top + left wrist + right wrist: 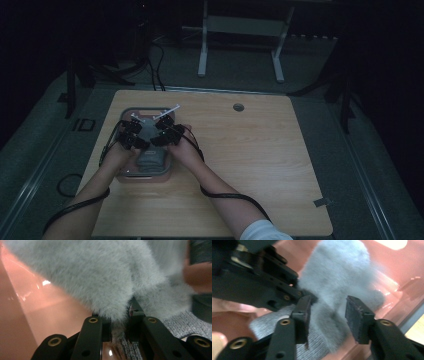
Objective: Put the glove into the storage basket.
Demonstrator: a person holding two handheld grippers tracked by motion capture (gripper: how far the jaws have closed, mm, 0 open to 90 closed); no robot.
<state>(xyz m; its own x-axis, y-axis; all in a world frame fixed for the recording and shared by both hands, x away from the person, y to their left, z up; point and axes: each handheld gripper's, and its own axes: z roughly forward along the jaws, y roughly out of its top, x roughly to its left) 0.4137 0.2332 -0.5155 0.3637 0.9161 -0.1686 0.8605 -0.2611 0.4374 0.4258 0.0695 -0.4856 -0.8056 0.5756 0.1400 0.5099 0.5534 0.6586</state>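
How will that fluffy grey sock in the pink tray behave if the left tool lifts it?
The fluffy grey sock will probably droop: its pile bunches where the left tool pinches it. It looks light for its bulk, being soft, airy knit. It seems unlikely to slip, since the fuzz catches in the jaws, and the pink tray should stay put.

We can't read any text, labels, brands, nos. or signs anywhere: pics too dim and blurred, no writing legible on anything.
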